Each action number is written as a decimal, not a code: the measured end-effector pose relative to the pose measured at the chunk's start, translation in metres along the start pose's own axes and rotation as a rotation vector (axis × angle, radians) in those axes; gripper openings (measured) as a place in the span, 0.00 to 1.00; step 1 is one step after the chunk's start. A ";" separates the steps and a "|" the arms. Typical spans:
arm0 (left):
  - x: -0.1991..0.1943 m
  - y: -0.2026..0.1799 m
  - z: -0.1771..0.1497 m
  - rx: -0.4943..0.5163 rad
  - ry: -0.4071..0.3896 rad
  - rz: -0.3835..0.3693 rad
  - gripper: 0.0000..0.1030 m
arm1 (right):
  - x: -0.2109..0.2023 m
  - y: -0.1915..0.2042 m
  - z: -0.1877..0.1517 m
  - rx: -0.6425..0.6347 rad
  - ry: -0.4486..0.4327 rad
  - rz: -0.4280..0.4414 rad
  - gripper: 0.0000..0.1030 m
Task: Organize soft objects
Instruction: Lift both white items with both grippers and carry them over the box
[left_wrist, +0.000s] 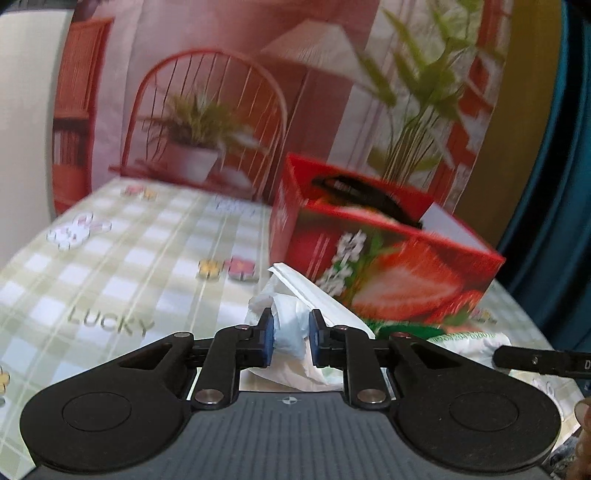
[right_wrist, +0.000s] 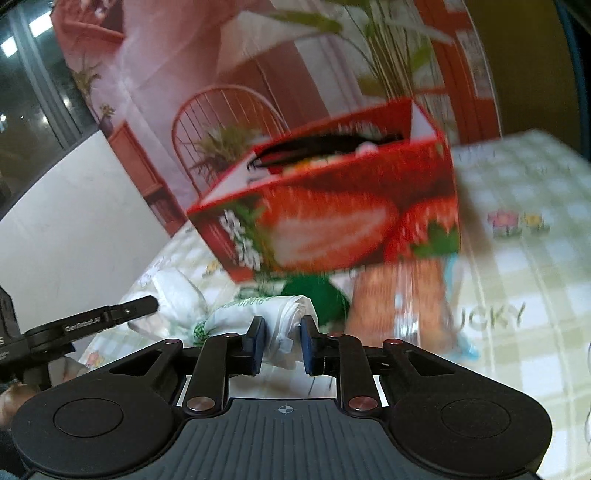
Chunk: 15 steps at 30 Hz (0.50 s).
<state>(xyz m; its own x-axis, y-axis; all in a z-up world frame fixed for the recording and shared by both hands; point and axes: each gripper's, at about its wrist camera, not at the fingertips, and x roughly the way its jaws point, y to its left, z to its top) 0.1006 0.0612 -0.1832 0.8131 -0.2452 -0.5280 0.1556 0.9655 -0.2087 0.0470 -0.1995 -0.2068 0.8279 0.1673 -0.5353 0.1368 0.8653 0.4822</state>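
- The left gripper (left_wrist: 290, 341) has its fingers (left_wrist: 266, 341) clamped on a bunch of white tissue (left_wrist: 291, 332); the rest of the sheet trails out ahead of the fingers and below them.
- The right gripper (right_wrist: 281, 345) is likewise clamped on a white plastic bag (right_wrist: 284, 332) with green print, which spills out to the left of its fingers.
- Just beyond both sets of fingers stands the red strawberry box (left_wrist: 388, 258), its dark oval slot facing up, on the checked bench (left_wrist: 110, 258).
- The step in hand looks like lifting both soft things clear of the bench, probably towards the box.
- To do it well: keep both grips firm, since tissue and thin plastic slip easily.
- Raise each piece until its loose tail hangs free before moving over the box.
- An orange packet (right_wrist: 391, 306) lies right of the right fingers; steer the bag clear of it.
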 end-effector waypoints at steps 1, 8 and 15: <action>-0.002 -0.002 0.002 0.001 -0.012 -0.004 0.19 | -0.002 0.001 0.003 -0.009 -0.013 0.001 0.18; -0.006 -0.021 0.046 0.029 -0.101 -0.072 0.17 | -0.017 0.004 0.045 -0.095 -0.115 -0.016 0.18; 0.019 -0.054 0.094 0.085 -0.165 -0.084 0.16 | -0.018 -0.001 0.107 -0.155 -0.205 -0.060 0.17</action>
<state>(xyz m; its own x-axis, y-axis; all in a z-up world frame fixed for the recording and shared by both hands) 0.1603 0.0130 -0.1052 0.8750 -0.3141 -0.3684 0.2678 0.9480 -0.1722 0.0896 -0.2538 -0.1236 0.9160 0.0275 -0.4003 0.1174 0.9356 0.3329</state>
